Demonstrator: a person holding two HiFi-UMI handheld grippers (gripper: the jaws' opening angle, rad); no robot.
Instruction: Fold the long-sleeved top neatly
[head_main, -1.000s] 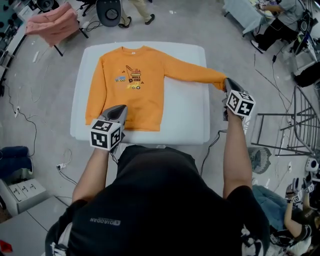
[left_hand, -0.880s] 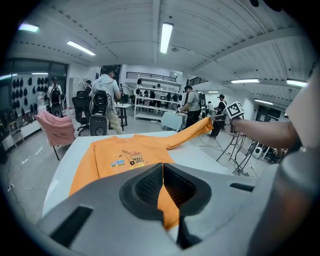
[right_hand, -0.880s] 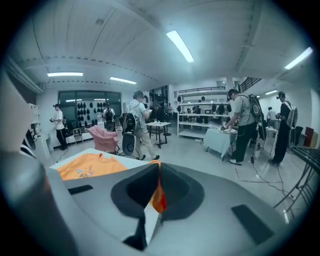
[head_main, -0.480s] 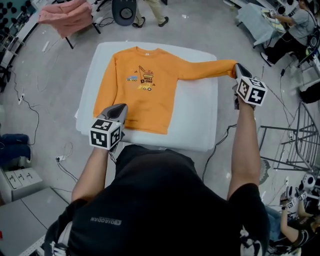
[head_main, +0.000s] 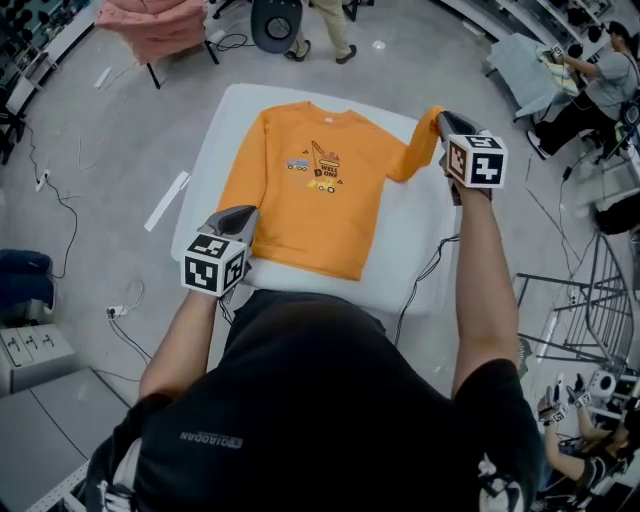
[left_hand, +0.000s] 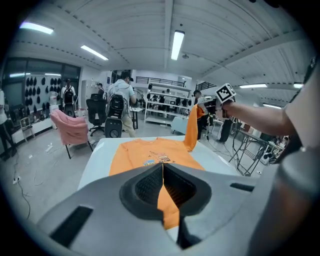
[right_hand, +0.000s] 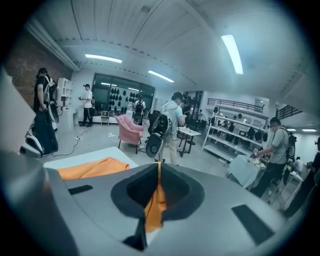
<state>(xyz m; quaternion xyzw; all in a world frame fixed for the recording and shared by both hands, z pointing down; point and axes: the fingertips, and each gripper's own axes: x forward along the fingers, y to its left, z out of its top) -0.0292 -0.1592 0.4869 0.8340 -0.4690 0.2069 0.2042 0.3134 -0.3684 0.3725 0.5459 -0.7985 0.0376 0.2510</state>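
Note:
An orange long-sleeved top (head_main: 310, 190) with a small digger print lies face up on the white table (head_main: 412, 245). At the top's near left corner my left gripper (head_main: 243, 215) is shut on orange cloth; in the left gripper view that cloth shows between the closed jaws (left_hand: 163, 169). My right gripper (head_main: 441, 120) is shut on the cuff of the right sleeve (head_main: 414, 152) and holds it raised above the table's far right part. The sleeve (left_hand: 191, 129) hangs down from it. Orange cuff cloth (right_hand: 156, 205) fills the shut right jaws (right_hand: 159, 167).
A pink chair (head_main: 155, 25) and a black office chair (head_main: 275, 20) stand beyond the table, with a person's legs (head_main: 325, 25) beside them. A white strip (head_main: 166, 200) and cables lie on the floor at the left. A metal rack (head_main: 590, 290) stands at the right.
My right gripper has carried the sleeve cuff up off the table and leftward, so the sleeve now hangs instead of lying stretched out. My left gripper has kept its hold at the near left corner.

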